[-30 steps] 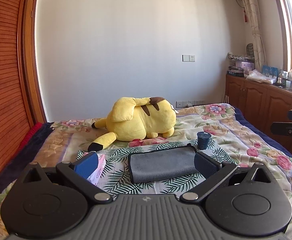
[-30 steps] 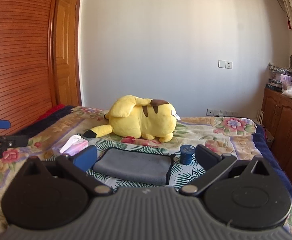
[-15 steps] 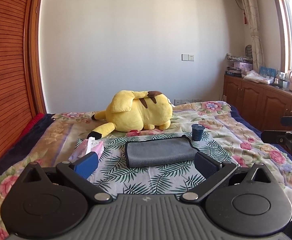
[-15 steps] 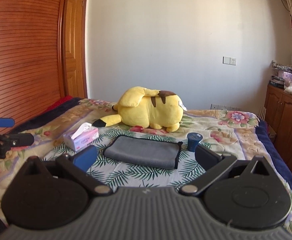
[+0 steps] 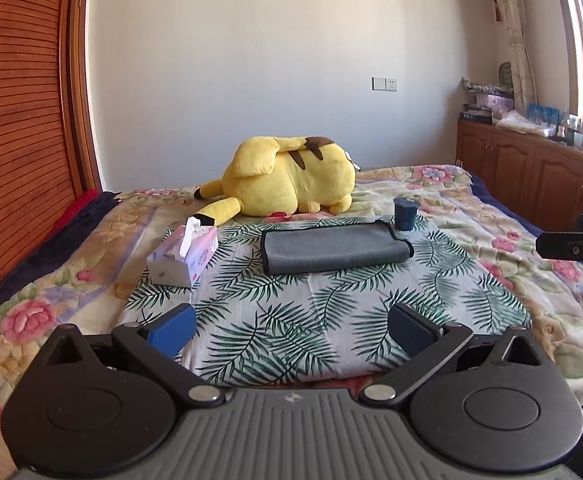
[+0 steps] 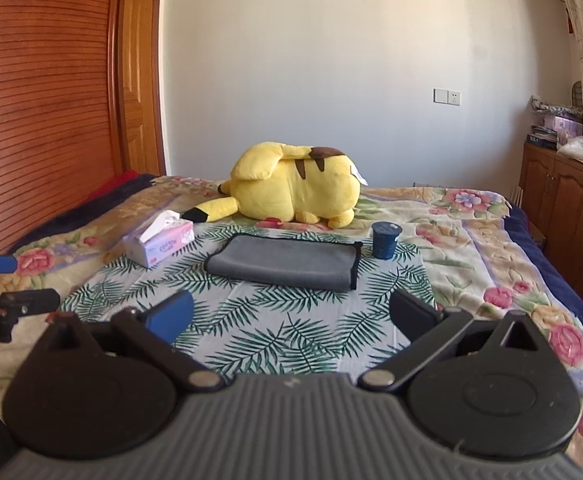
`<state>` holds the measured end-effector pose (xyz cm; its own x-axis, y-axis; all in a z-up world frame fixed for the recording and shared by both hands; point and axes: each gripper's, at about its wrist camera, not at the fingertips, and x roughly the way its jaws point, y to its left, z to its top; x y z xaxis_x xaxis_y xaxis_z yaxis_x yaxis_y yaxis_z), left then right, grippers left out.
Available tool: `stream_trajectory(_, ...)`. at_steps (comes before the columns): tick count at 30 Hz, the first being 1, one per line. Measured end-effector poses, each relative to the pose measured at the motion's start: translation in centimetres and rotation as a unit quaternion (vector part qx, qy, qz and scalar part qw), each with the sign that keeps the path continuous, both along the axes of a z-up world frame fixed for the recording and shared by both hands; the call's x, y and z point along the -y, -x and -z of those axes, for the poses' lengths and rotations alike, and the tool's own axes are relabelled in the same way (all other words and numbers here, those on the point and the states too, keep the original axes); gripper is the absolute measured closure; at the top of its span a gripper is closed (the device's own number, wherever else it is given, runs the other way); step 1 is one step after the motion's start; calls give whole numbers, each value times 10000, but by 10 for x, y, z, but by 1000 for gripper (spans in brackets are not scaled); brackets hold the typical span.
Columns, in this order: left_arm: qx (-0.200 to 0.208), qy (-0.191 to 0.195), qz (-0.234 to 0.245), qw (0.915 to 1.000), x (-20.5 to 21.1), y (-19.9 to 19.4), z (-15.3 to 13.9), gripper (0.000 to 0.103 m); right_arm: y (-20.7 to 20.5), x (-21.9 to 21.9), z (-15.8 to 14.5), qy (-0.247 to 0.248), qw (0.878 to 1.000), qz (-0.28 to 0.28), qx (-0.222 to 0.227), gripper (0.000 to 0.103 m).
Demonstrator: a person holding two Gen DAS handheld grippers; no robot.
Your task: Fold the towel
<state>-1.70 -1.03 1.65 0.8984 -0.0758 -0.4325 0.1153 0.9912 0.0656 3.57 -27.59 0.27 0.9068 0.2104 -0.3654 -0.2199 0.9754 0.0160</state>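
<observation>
Neatly folded soft grey towel [image 5: 333, 249], leaf-print cloth [image 5: 291, 320]

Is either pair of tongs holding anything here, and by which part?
Nothing is held. The left tongs and right tongs are both open and empty; the folded grey towel lies on the bed, untouched.

Grey towel [image 5: 333, 246], yellow plush [image 5: 291, 176], palm-leaf cloth [image 5: 291, 320].

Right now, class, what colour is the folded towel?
Grey with dark edging towel; right wrist view shows it best.
</observation>
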Motion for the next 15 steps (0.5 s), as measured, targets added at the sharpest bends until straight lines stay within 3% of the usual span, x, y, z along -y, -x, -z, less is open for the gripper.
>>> stream_trajectory(8,160,-111,2,9998,1,2,12,19,3,4,23,-95,9997,185,-93,0)
stream_trajectory(15,303,117,-68,9994,-1,-5,13,19,9,8,26,-178,9992,345,116,0)
